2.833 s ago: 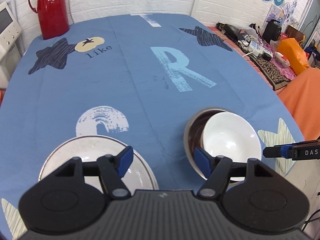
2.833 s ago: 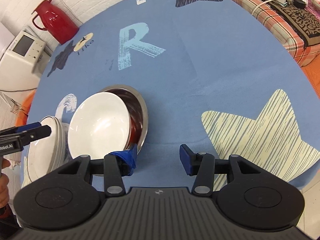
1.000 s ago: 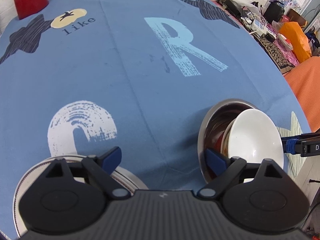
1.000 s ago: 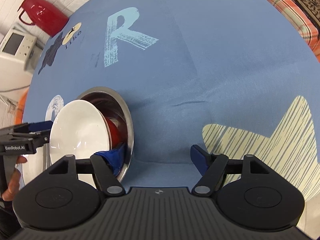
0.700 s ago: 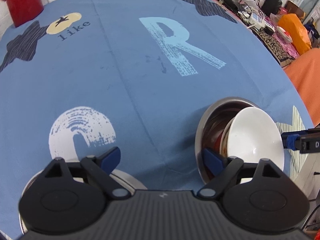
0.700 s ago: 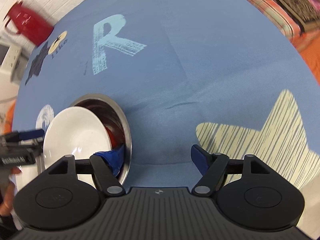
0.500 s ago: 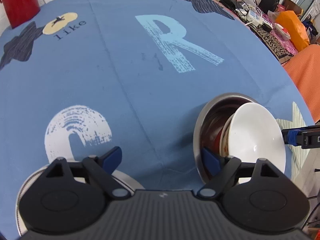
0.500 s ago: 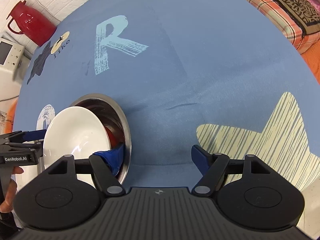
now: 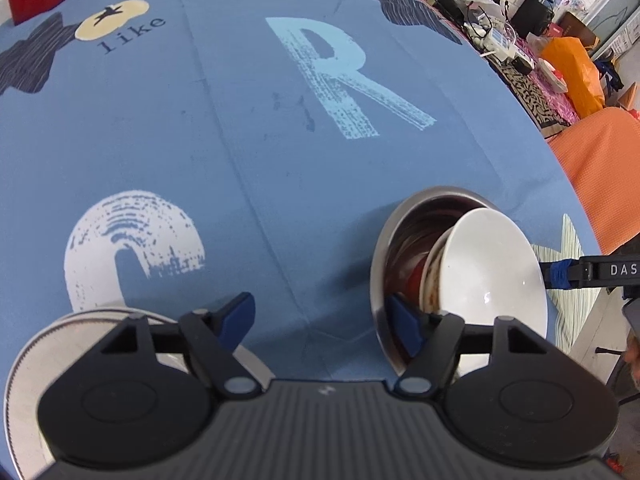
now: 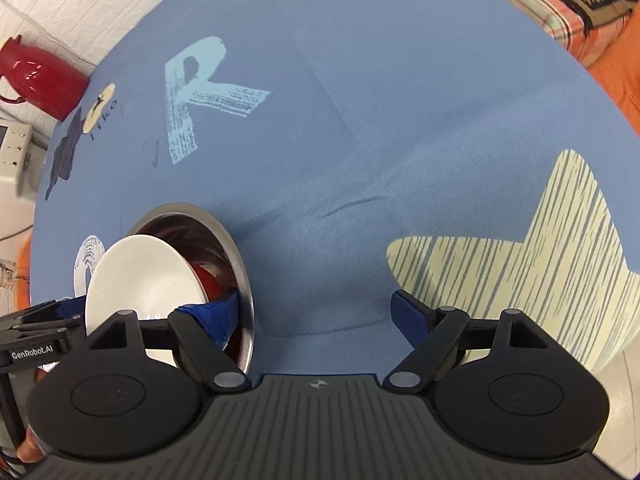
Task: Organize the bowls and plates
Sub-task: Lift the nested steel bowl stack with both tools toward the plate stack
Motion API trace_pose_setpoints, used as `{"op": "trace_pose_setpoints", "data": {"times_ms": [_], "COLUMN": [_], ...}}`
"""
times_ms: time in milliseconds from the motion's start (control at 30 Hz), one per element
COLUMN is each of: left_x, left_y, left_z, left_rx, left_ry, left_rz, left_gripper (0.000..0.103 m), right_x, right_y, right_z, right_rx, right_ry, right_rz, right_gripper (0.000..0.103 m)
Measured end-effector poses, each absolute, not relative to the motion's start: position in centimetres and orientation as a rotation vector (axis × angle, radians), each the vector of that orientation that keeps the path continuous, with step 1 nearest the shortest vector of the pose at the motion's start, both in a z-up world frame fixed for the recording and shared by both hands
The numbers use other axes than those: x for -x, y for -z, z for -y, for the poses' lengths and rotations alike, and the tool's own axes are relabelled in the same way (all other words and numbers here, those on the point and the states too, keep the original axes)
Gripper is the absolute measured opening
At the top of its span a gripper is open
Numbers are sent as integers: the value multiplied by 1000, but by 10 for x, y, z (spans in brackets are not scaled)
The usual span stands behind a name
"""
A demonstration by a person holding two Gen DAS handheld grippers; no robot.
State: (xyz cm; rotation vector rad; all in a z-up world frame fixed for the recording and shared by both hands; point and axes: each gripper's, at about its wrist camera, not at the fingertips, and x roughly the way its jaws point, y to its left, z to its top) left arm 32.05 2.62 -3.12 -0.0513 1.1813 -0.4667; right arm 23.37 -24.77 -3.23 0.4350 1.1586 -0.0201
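On the blue tablecloth stands a steel bowl [image 9: 384,248] [image 10: 236,256] with a red bowl [image 9: 412,284] [image 10: 208,280] inside it. A white bowl [image 9: 492,276] [image 10: 140,280] leans steeply on edge in it, propped on the red one. My left gripper [image 9: 320,318] is open, its right finger at the steel bowl's near rim. My right gripper [image 10: 312,314] is open too, its left finger reaching into the steel bowl beside the white bowl; its tip [image 9: 558,274] shows behind the white bowl. A steel-rimmed stack of plates [image 9: 60,322] lies under my left gripper's left side.
A red thermos [image 10: 36,76] and a white appliance [image 10: 12,152] stand at the table's far left. A cluttered bench [image 9: 500,36] and orange cloth [image 9: 600,160] lie off the right edge. The table's front edge is close beneath both grippers.
The white bowl has tipped from lying almost flat to standing steeply on edge, uncovering the red bowl. My left gripper has shifted forward off the plates. Both grippers stay open.
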Motion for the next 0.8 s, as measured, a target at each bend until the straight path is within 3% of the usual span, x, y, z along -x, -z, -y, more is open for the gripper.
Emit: {"op": "trace_pose_setpoints", "data": {"times_ms": [300,500,533,567,600,633,733,800], "left_x": [-318,-317,-317,-317,-317,-317,-317,-316], "left_y": [30,30,30,30,30,30,30,30], "left_z": [-26,-27,-27,-27,-27,-27,-27,-28], "left_rx": [47,49,47,47,46,45,44,83], "left_ry": [450,446,447,447,448,451,453,504], "left_rz": [-1176,-1175,-1174,-1173,-1172,-1170,-1165,-1174], "left_gripper": [71,71,71,71,71,71,70,45], "right_x": [-238,-240,-240,-239,-238,-238,-239,-239], "right_y": [26,22,22,21,20,20,18,21], "right_z": [238,235,234,233,233,233,228,231], "right_rx": [-350,-350,-341,-336,-356,-390,-383,-441], "right_ry": [60,24,2,-31,-92,-124,-139,-148], "right_rz": [-1151,-1110,-1096,-1077,-1056,-1049,-1048,-1060], "right_gripper": [71,61,58,43,13,6,0,0]}}
